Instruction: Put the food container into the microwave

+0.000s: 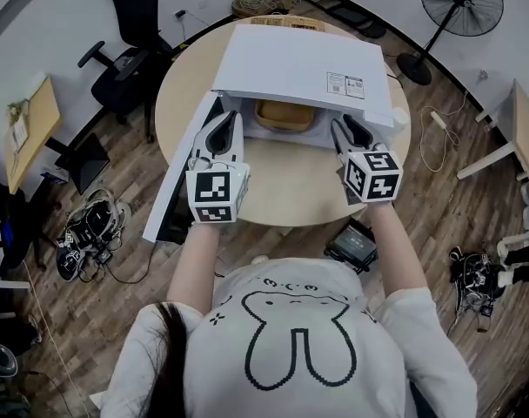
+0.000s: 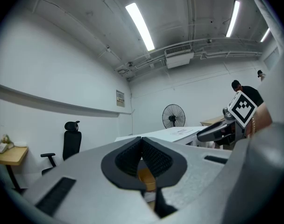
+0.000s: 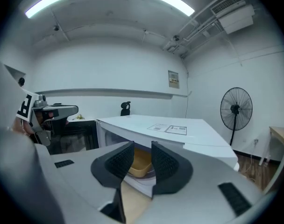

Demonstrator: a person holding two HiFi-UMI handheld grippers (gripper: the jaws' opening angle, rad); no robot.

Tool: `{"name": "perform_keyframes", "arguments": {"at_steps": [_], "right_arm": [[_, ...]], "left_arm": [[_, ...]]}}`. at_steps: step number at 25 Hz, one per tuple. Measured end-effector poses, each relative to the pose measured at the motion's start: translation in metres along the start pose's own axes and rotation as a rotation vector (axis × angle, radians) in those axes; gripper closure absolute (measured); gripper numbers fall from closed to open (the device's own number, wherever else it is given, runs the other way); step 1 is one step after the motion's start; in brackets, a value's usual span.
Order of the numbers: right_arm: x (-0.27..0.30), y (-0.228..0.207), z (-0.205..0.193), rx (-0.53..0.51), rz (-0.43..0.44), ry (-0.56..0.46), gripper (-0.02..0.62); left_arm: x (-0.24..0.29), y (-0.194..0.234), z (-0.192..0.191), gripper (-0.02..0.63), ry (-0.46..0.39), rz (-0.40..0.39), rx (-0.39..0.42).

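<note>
Tan food container (image 1: 284,114) sits inside the microwave (image 1: 291,64), so the closed left claw (image 1: 233,118) should swing the door (image 1: 166,194) shut squarely, with the empty, slightly parted right claw (image 1: 343,122) held clear.

Office-type test room, not a kitchen.
Office chair (image 1: 130,37), side desk (image 1: 34,120), round table (image 1: 282,200) carrying a microwave (image 1: 299,68), pedestal fan (image 1: 460,3), loose cables (image 1: 83,233) on wood floor (image 1: 108,320), strip lights (image 2: 139,26), ceiling AC unit (image 2: 179,56).

Round wooden table (image 1: 282,190), white microwave (image 1: 299,68) atop
</note>
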State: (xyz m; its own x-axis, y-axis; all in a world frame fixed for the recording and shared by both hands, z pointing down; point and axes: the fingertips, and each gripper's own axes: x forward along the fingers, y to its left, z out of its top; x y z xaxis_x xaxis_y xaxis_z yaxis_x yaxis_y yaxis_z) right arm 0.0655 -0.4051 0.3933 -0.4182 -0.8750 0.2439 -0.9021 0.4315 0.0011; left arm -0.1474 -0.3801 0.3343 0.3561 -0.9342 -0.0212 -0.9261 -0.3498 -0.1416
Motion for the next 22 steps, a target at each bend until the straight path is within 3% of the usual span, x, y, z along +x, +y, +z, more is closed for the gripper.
{"name": "perform_keyframes", "arguments": {"at_steps": [15, 22], "right_arm": [[-0.049, 0.009, 0.059, -0.252, -0.089, -0.144, 0.485], [-0.070, 0.009, 0.078, -0.239, -0.122, -0.199, 0.514]], "left_arm": [[-0.003, 0.008, 0.021, 0.598, -0.057, -0.043, 0.031], [-0.007, 0.011, 0.039, 0.598, -0.106, -0.048, 0.029]]}}
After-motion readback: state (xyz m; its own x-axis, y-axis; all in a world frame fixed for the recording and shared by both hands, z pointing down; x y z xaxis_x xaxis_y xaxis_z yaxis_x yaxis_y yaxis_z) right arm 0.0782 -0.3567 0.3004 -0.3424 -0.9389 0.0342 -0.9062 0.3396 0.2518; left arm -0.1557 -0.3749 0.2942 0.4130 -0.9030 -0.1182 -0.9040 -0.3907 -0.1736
